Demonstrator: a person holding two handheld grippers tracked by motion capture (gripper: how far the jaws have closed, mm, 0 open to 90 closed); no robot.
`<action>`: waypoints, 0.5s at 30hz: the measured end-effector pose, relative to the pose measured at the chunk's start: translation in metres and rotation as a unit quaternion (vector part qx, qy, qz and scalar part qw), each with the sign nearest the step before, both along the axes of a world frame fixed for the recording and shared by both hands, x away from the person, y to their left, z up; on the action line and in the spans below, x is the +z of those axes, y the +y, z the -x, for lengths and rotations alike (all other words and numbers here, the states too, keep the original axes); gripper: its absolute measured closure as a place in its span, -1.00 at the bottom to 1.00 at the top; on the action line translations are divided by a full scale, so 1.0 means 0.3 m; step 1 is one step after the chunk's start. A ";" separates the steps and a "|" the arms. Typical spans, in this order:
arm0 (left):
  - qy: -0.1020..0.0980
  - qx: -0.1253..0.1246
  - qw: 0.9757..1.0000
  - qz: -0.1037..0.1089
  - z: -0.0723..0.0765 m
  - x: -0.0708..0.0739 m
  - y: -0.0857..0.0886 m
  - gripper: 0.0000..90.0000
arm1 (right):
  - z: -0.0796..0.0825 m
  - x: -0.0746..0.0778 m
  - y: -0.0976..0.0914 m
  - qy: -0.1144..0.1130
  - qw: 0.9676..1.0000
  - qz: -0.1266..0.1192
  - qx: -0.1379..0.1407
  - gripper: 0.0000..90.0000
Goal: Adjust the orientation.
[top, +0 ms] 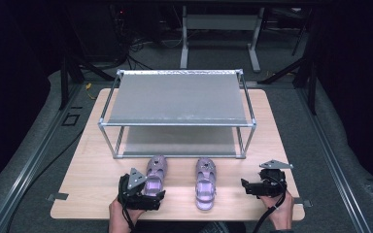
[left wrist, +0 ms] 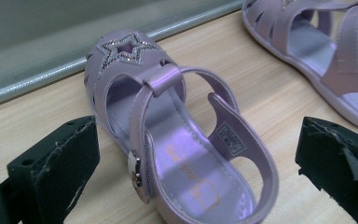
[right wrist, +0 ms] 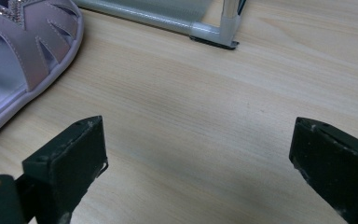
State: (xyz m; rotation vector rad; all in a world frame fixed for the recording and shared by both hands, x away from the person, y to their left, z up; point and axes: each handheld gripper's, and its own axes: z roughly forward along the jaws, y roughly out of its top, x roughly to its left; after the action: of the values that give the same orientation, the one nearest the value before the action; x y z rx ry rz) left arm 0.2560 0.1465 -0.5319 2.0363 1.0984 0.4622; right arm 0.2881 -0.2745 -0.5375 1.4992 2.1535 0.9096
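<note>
Down at the near edge, the left claw [top: 143, 194] sits low over the heel end of the left sandal [top: 154, 175], and in the left gripper view its two black jaws are spread wide, one on each side of that sandal's heel [left wrist: 205, 186], touching nothing. That lilac sandal lies flat on the tabletop [top: 92, 165], toe pointing away, glittery star on the toe cap, strap buckled across the instep.

Moving along to the middle, the right sandal [top: 206, 182] lies just beside its twin, parallel, toe also toward the rack, a strip of bare wood between the two. Nobody holds it.

Behind both shoes stands the metal-framed shoe rack [top: 177, 114], two grey shelves one above the other, its front rail running just past the sandal toes.

Over to the right now: the right claw [top: 251, 187] rests well apart from the right sandal, near the tabletop's right edge. In the right gripper view its jaws are wide apart over bare wood, with the sandal's edge [right wrist: 23, 56] off at the upper left and the rack's corner post [right wrist: 226, 23] ahead. Nothing is between them.
</note>
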 end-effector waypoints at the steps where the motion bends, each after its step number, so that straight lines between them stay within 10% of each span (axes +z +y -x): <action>1: 0.004 0.004 1.000 0.000 -0.003 -0.014 -0.007 -1.00 | 0.000 -0.002 -0.002 -0.003 1.000 -0.002 -0.003 -0.92; 15: -0.003 0.021 1.000 -0.023 -0.013 -0.050 -0.017 -1.00 | 0.001 -0.006 0.001 0.000 1.000 -0.005 0.000 -0.92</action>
State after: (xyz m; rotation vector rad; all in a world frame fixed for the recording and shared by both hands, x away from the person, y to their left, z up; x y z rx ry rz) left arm 0.2599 0.1414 -0.5470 2.0529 1.1385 0.5200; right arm 0.2877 -0.2743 -0.5392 1.5040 2.1522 0.9206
